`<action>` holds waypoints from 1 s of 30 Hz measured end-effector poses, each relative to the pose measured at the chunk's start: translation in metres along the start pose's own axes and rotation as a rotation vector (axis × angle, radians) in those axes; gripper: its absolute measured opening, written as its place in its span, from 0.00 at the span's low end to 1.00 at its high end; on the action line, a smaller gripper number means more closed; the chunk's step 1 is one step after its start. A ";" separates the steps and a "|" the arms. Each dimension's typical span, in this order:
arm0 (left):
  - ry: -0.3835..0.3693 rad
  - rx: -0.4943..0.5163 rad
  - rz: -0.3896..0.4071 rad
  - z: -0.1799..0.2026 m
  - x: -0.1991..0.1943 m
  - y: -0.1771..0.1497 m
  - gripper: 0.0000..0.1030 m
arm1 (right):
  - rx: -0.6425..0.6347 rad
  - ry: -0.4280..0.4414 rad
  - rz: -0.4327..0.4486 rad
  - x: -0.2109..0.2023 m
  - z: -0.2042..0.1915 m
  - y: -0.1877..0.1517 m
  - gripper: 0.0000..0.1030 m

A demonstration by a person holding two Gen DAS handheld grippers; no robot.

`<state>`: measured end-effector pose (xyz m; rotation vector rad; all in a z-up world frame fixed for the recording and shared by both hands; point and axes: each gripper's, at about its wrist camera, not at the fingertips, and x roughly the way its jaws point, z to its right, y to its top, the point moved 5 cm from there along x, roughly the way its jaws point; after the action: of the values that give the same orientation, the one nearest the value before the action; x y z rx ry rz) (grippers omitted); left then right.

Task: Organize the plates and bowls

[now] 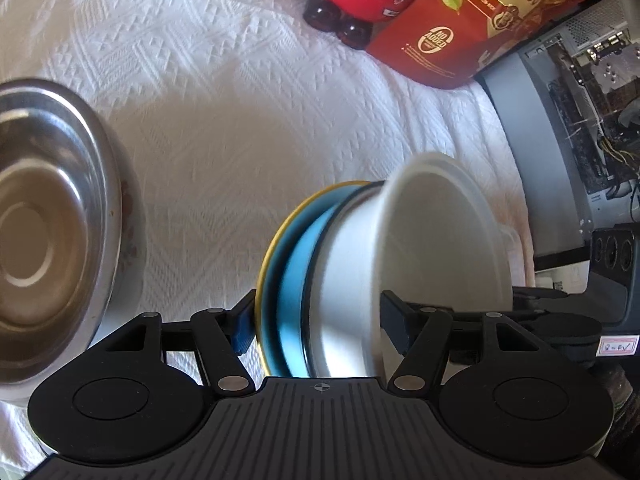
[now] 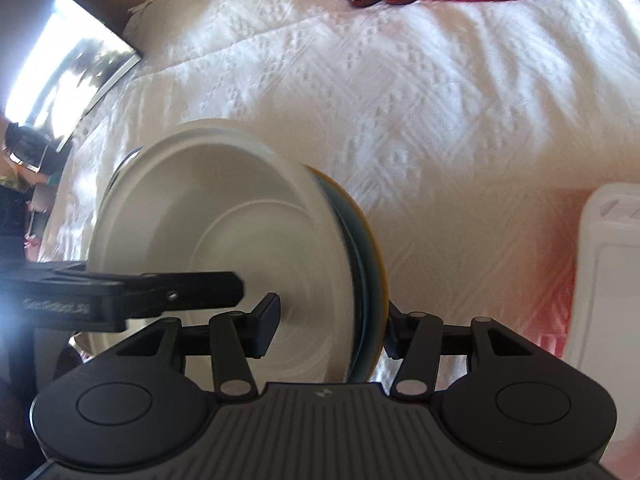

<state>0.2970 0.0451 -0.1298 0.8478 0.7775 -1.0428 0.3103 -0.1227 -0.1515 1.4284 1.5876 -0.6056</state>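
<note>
Steel bowl (image 1: pixel 48 224) left, red box (image 1: pixel 452 36) behind — stacked dishes (image 1: pixel 344 280) between.

Bright daylight, fisheye warp, slight blur

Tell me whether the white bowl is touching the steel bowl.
Apart. The left wrist view shows bare tablecloth between the white bowl, held on edge in the left gripper, and the steel bowl.
</note>
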 end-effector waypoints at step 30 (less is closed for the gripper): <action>0.052 -0.012 -0.034 -0.004 0.006 0.000 0.68 | 0.065 0.037 0.002 0.006 0.001 0.009 0.52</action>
<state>0.2982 0.0463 -0.1366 0.8571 0.8439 -1.0486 0.3196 -0.1181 -0.1555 1.4971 1.6080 -0.6386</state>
